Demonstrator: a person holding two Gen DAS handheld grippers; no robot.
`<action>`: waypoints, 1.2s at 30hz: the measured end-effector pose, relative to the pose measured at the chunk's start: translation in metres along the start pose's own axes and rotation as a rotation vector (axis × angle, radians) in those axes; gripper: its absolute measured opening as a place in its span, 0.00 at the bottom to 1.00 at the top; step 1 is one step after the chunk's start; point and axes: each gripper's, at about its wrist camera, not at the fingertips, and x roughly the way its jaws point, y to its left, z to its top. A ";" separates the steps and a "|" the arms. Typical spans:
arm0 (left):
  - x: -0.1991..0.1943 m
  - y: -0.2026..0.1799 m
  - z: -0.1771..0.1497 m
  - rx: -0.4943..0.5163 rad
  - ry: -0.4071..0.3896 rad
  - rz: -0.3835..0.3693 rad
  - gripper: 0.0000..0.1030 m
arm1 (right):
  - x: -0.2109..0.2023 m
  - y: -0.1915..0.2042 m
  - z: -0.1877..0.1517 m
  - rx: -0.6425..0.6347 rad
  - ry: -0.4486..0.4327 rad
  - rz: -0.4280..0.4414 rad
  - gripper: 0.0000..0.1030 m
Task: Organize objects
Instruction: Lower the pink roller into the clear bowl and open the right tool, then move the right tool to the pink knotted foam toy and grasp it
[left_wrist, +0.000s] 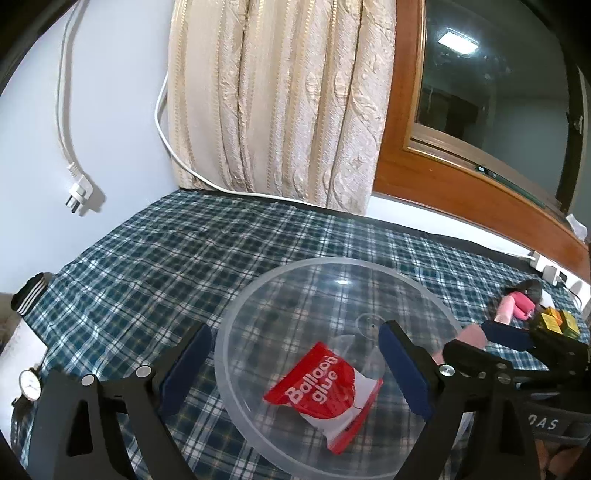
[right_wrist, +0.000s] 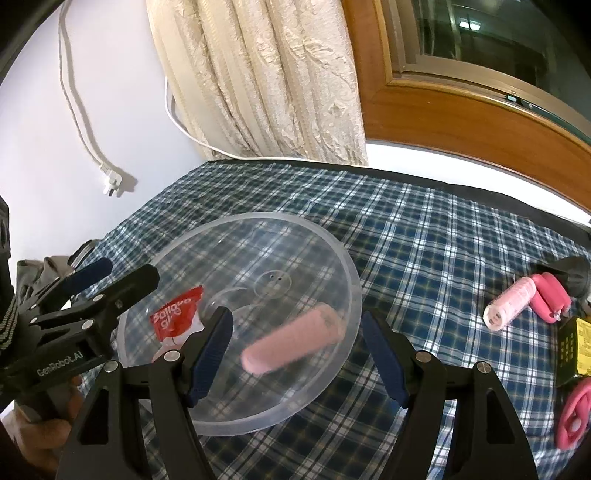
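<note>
Nearest you in the right wrist view are the right gripper's (right_wrist: 295, 350) 2 blue-padded fingers (right_wrist: 210, 354), spread wide with nothing between them, low in the frame over the bowl (right_wrist: 351, 273). A blurred pink roll (right_wrist: 291, 338) sits in the gap at lower centre; the smear suggests it is dropping or rolling, and I cannot tell whether it touches the bowl floor yet. The open fingers fit a release over the bowl, which seems to be where you are gathering things. The glue packet (right_wrist: 173, 319) already lies inside, at the bowl's left. In the left wrist view your left gripper (left_wrist: 291, 369) also stands open and empty, 1 finger outside the bowl's left rim and 1 above its inside, so it frames the packet (left_wrist: 325, 393) without holding it; it looks placed to steady or wait. At the right edge of the right wrist view, a pink spool (right_wrist: 511, 302), a pink clip (right_wrist: 550, 302), a yellow box (right_wrist: 576, 350) and a 2nd pink piece (right_wrist: 574, 419) lie on the plaid cloth (right_wrist: 443, 240), well apart from the bowl. Those are probably next, so most of the sorting looks undone.
</note>
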 end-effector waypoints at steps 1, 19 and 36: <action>0.000 0.000 0.000 -0.002 -0.001 0.003 1.00 | -0.001 -0.001 0.000 0.000 -0.002 -0.001 0.72; 0.000 -0.015 -0.003 0.068 -0.001 0.001 1.00 | -0.011 -0.025 -0.008 0.030 0.003 -0.089 0.76; 0.010 -0.034 -0.013 0.154 0.029 0.017 1.00 | -0.037 -0.063 -0.023 0.101 -0.004 -0.248 0.86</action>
